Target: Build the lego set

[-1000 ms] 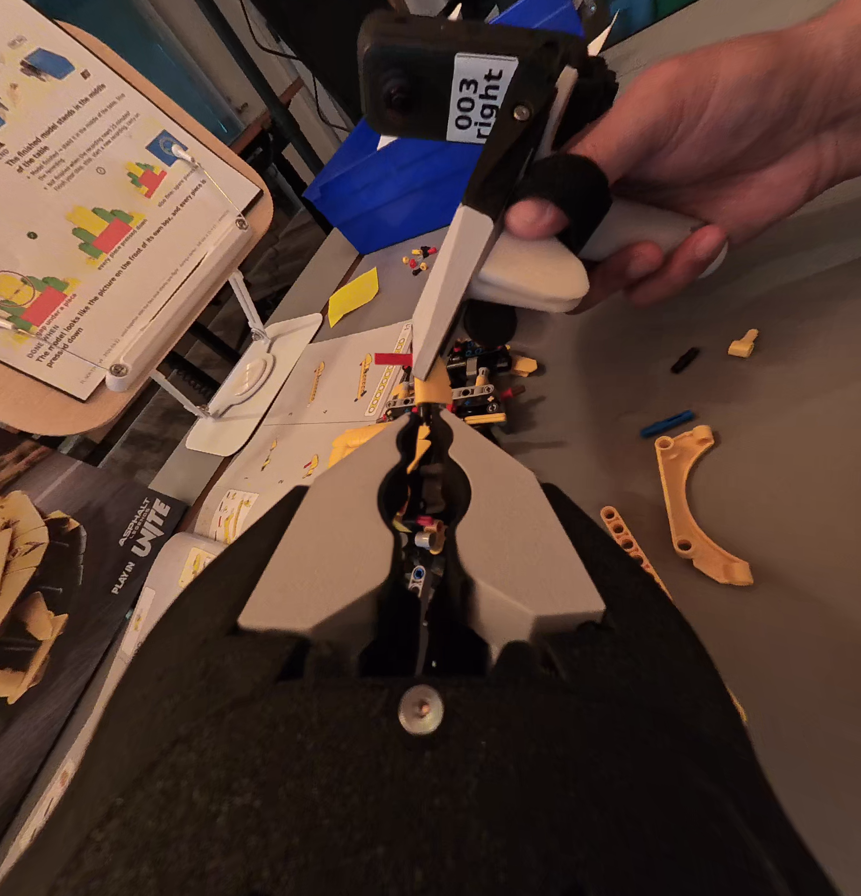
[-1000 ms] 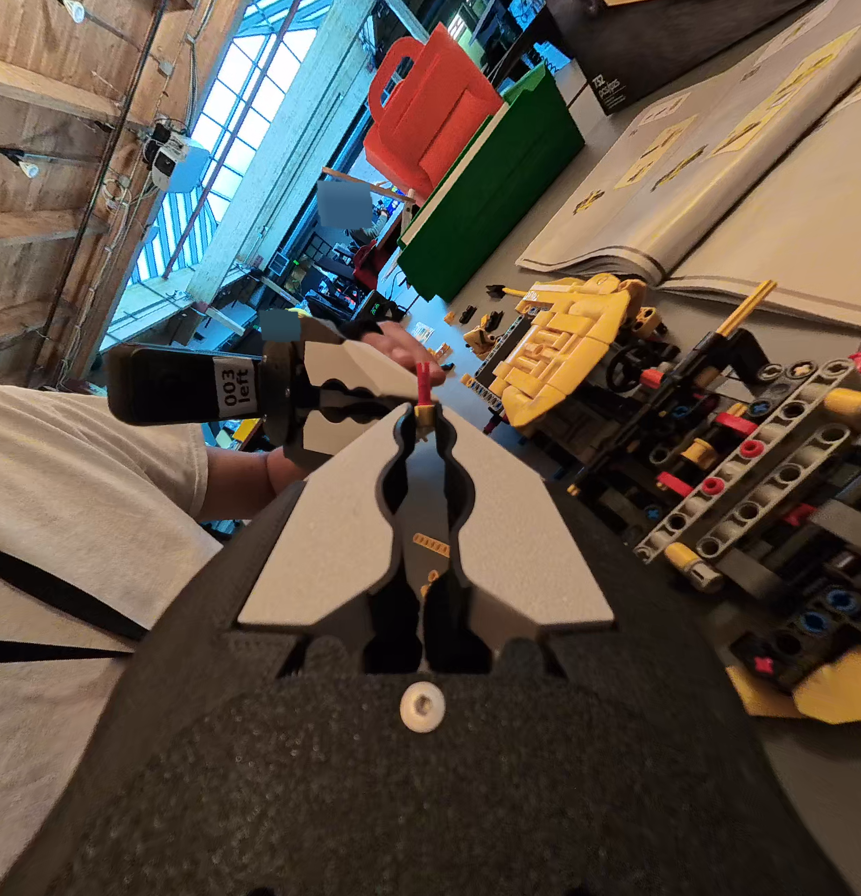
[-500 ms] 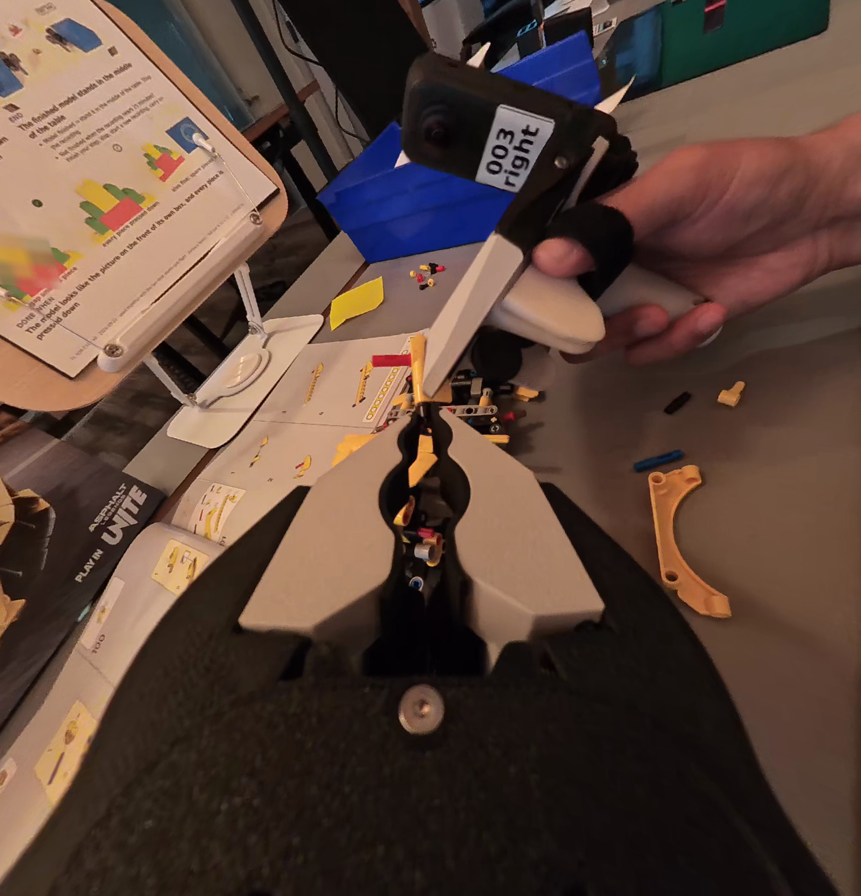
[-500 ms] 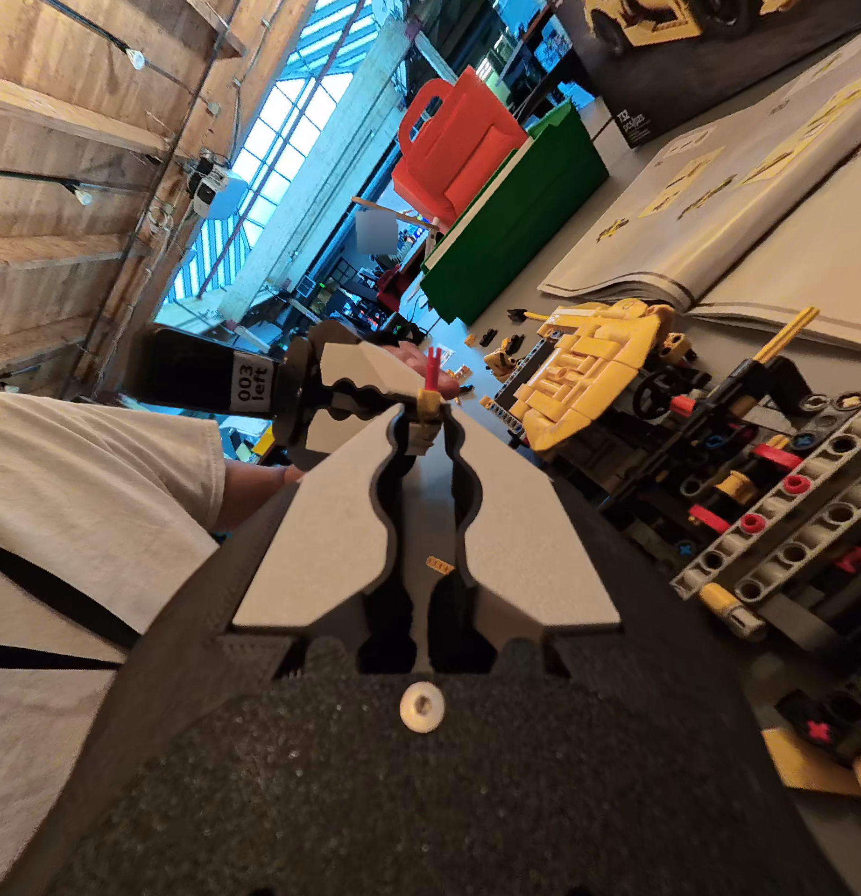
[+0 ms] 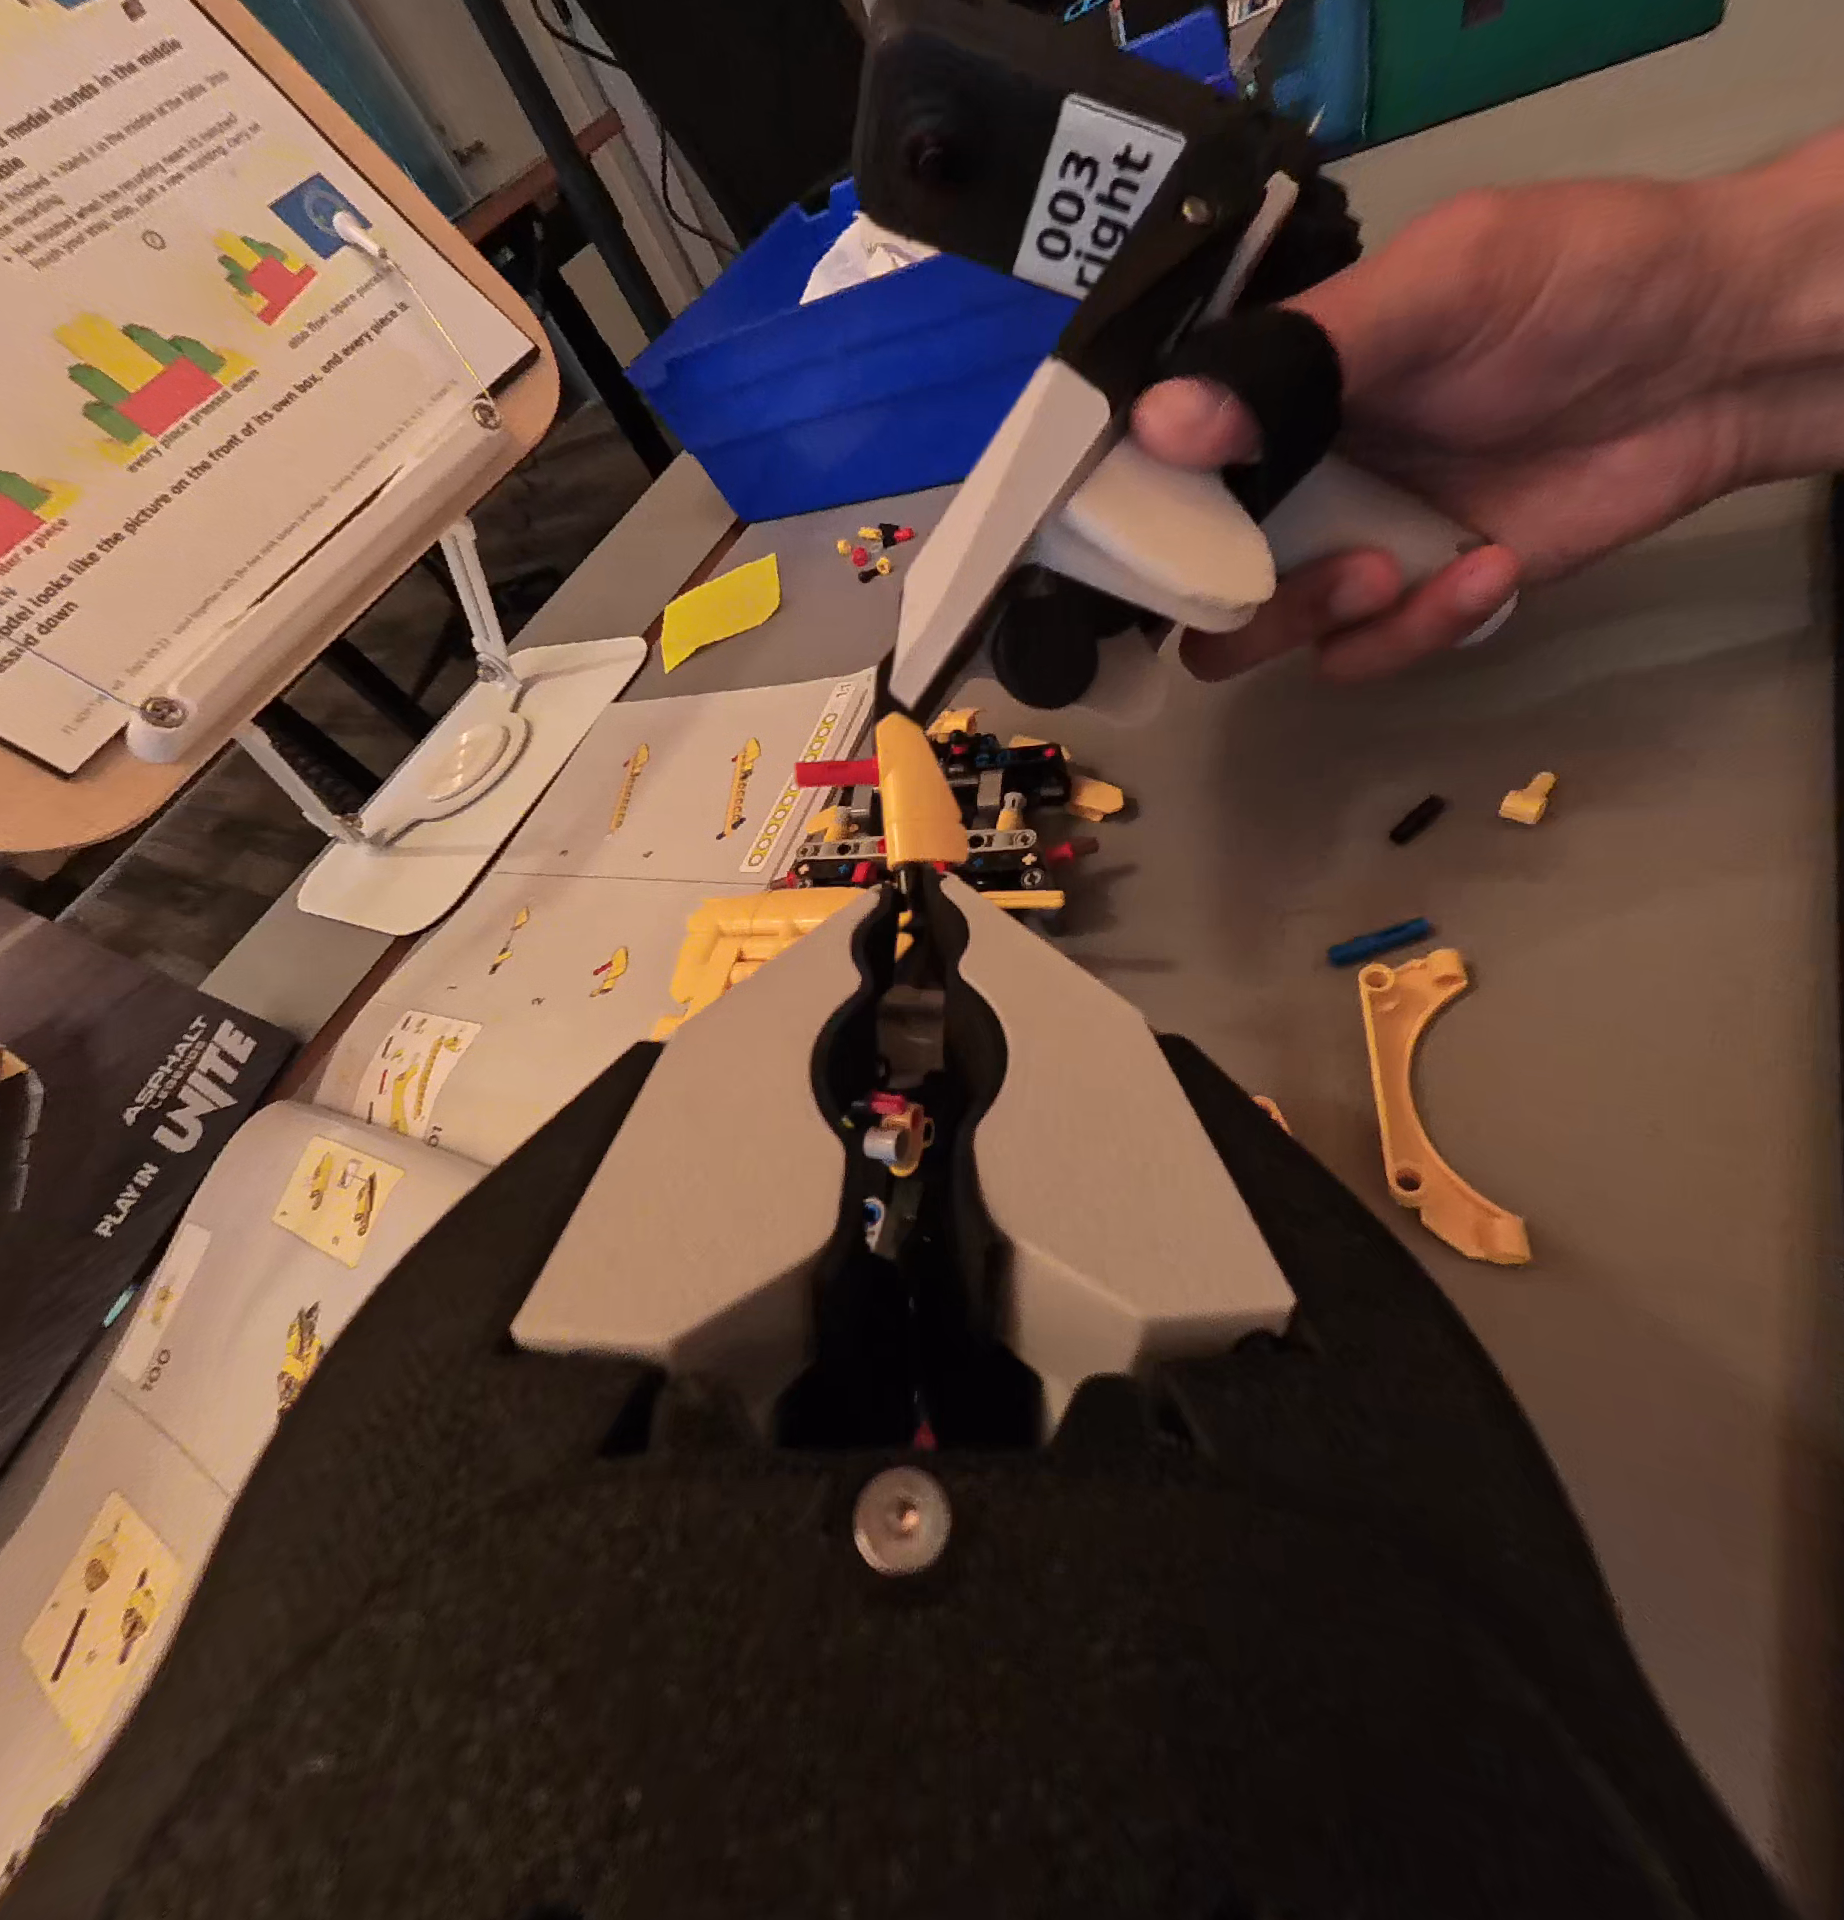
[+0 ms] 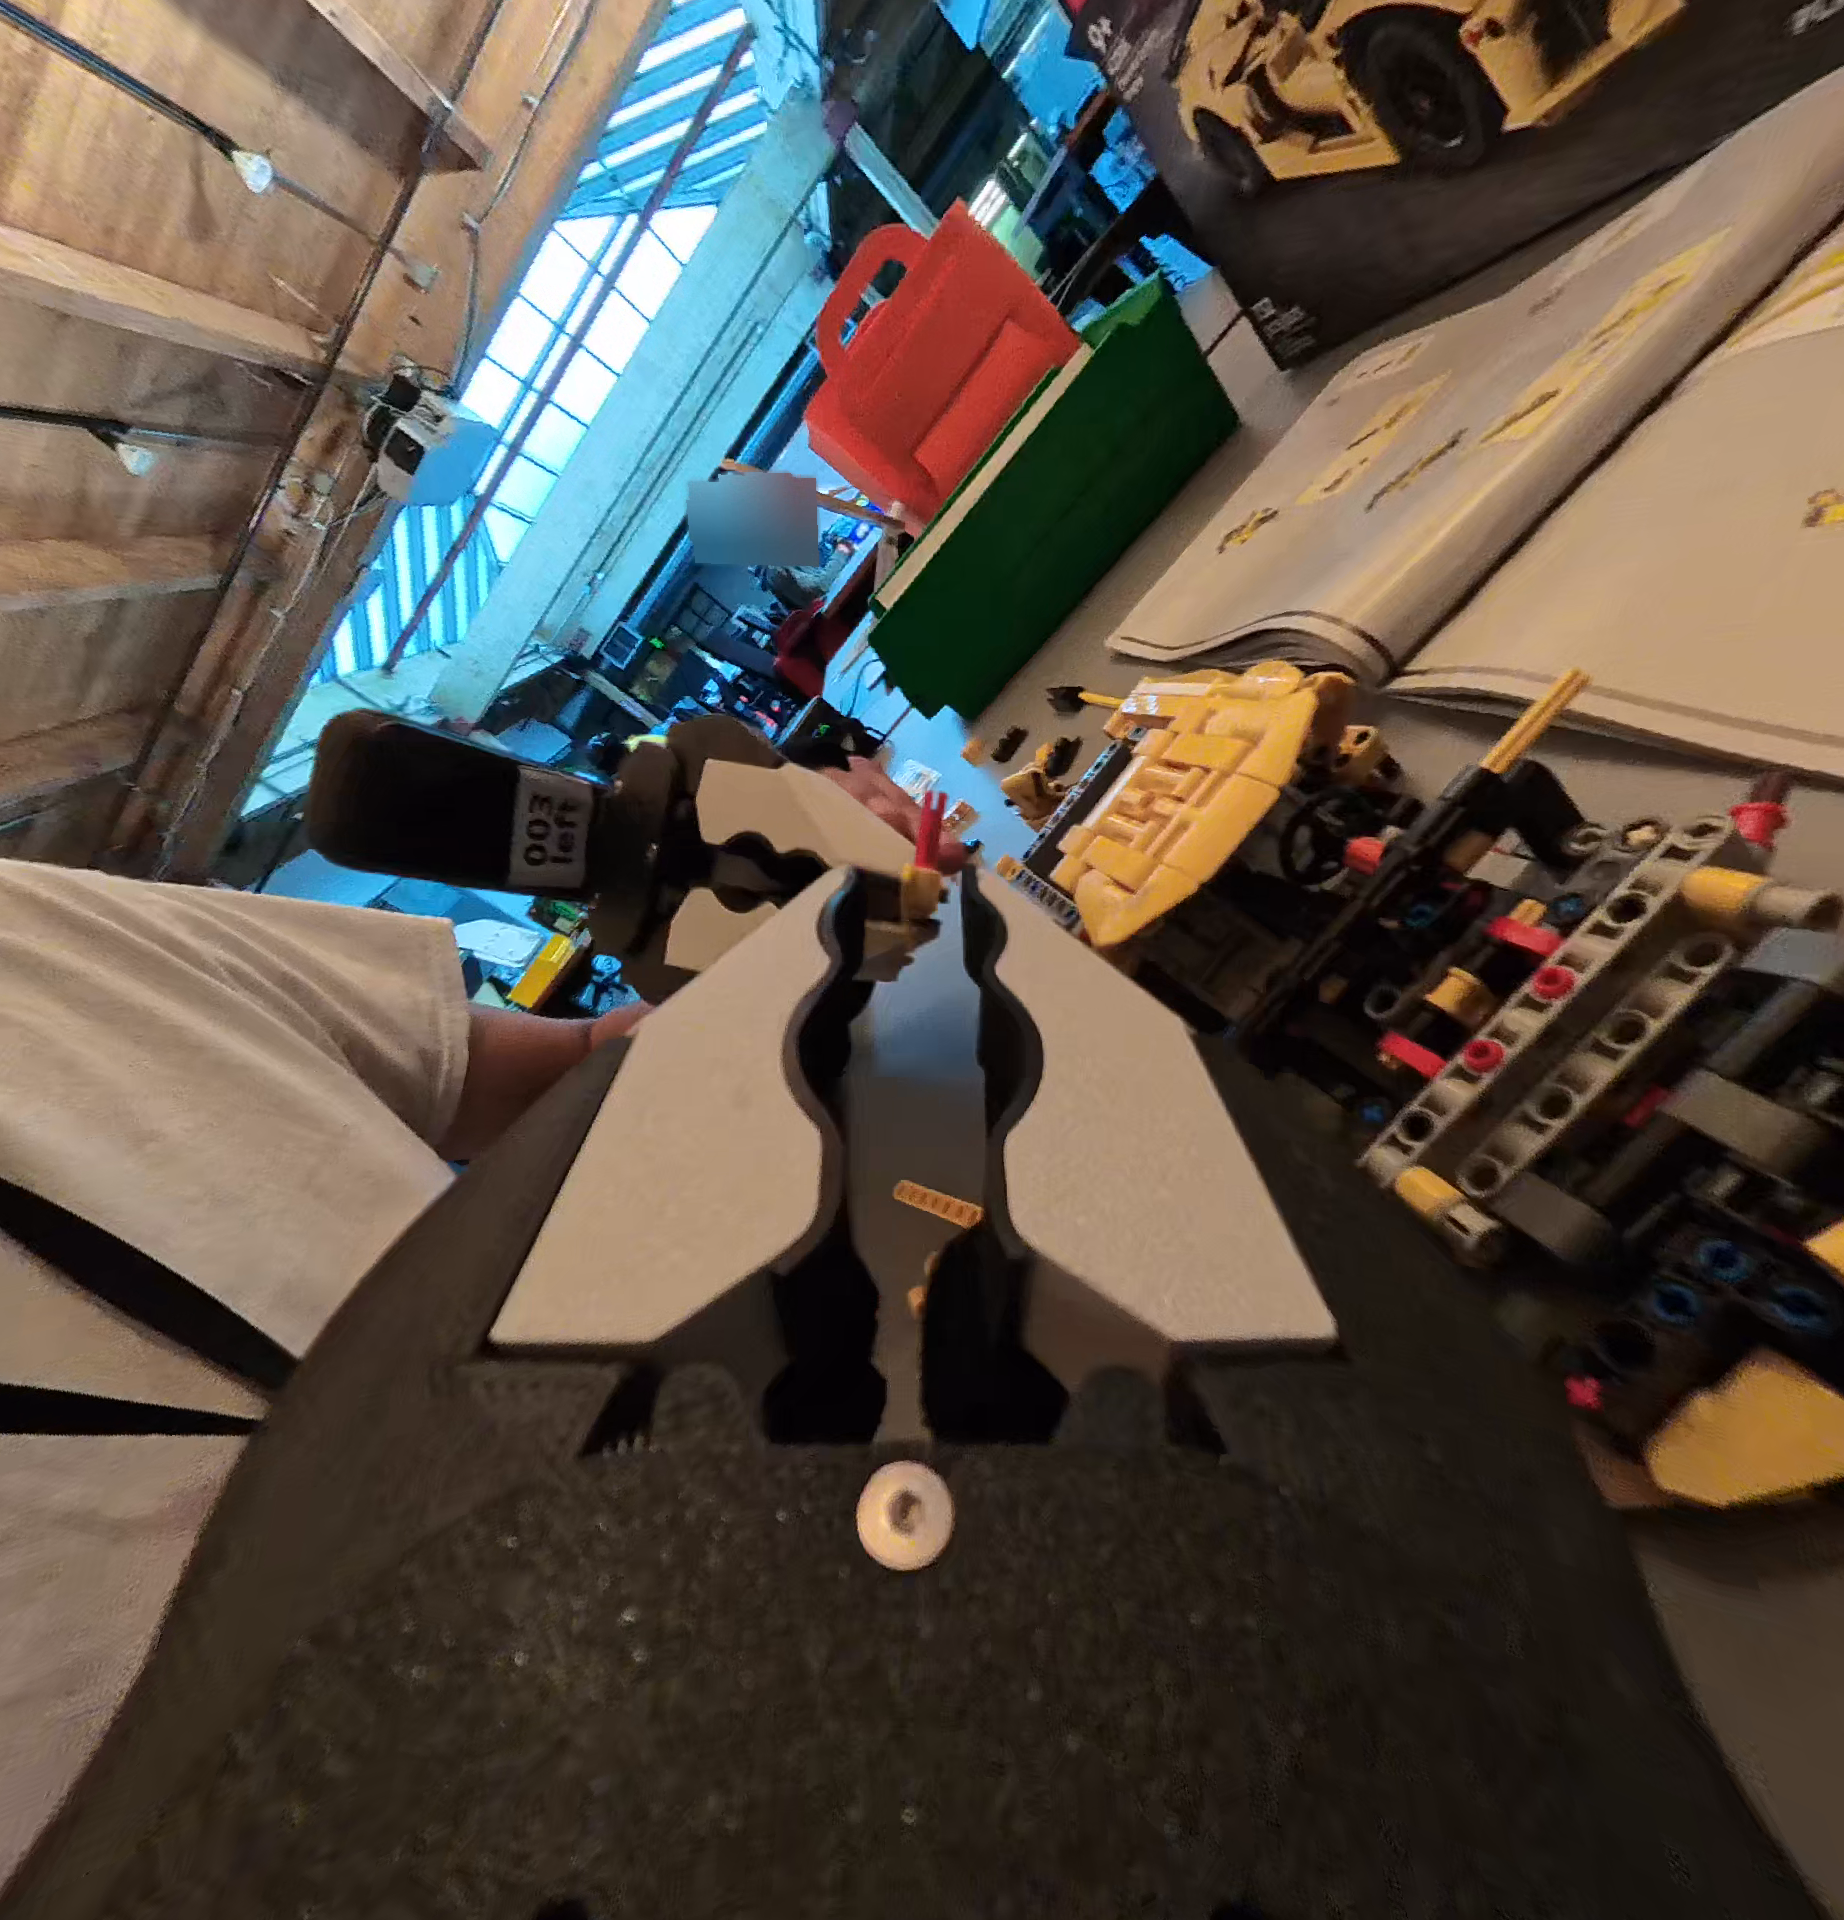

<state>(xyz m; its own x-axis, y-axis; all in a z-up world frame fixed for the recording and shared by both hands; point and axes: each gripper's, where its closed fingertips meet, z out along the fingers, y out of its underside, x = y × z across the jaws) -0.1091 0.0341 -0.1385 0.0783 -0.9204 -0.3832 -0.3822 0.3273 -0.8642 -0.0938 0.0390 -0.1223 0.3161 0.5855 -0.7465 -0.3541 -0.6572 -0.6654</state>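
- Pinching a small yellow wedge-shaped plastic lego piece (image 5: 916,798) at its lower end, the left gripper (image 5: 910,896) has its jaws drawn nearly together on it; the piece stands out just past the tips, with a short red plastic axle (image 5: 835,772) jutting from its side.
- Sitting right at the wedge's upper end, the right gripper (image 6: 905,891) has its jaws narrowly parted, and the wedge lies against the left jaw's tip; whether the other jaw touches it I cannot tell.
- Judging by its size, the piece is light, stiff and smooth, apt to twist or pop free, so the flat sides are the place to hold it, not the taper.
- Beyond both jaws on the grey table (image 5: 1624,1039) lies the yellow-and-black half-built lego car chassis (image 6: 1520,997).
- Between the left jaws, further small parts sit in shadow, too dim to identify.
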